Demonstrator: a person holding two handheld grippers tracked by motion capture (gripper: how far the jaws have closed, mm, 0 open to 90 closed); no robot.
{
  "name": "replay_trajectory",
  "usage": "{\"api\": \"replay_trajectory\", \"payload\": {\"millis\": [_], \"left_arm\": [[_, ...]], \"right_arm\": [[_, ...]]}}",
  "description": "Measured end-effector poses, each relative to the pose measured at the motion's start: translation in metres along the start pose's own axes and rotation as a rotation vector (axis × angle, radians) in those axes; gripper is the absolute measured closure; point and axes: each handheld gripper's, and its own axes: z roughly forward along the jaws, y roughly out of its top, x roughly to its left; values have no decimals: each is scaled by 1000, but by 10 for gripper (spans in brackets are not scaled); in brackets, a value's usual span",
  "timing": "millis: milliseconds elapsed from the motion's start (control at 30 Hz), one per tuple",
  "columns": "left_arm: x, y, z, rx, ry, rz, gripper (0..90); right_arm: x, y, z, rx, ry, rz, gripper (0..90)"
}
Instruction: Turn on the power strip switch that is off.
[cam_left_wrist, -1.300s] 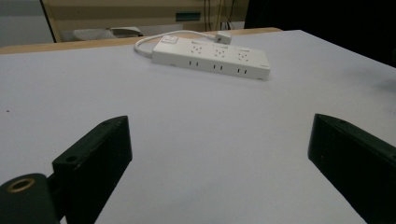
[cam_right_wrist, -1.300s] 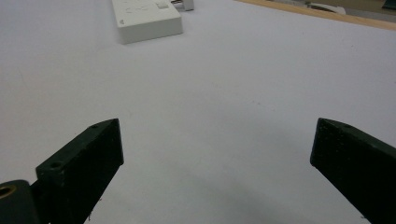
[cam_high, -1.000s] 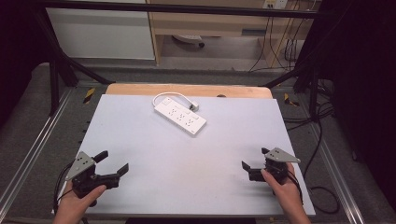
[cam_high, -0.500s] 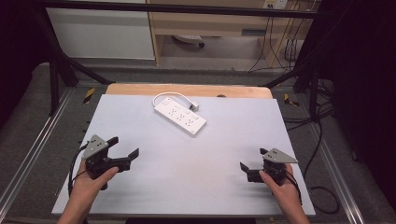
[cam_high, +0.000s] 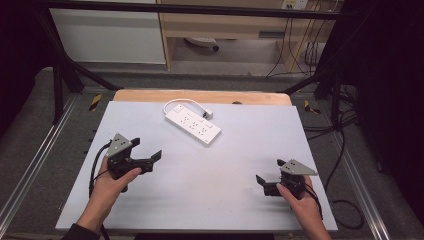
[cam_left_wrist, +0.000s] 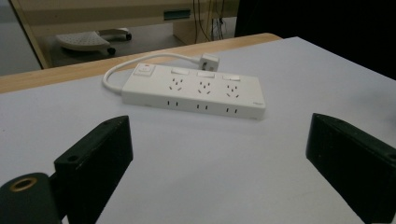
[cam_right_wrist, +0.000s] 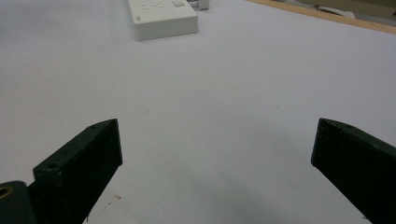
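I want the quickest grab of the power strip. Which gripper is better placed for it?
Probably the left. The left gripper is open, nearer the power strip and faces it squarely: the strip sits centred beyond its jaws in the left gripper view. The right gripper, also open, is farther back near the table's front edge.

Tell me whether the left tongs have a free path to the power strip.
Probably yes. The left tongs are open and face the power strip across bare table; nothing lies between them.
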Motion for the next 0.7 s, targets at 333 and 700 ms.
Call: {"api": "replay_trajectory", "payload": {"millis": [333, 700], "left_arm": [[-4, 13, 18, 14, -22, 11, 71], [-1, 24, 45, 22, -14, -21, 84]], "right_arm": [[3, 1, 0, 1, 2, -10, 22], [4, 3, 0, -17, 6, 22, 23]]}}
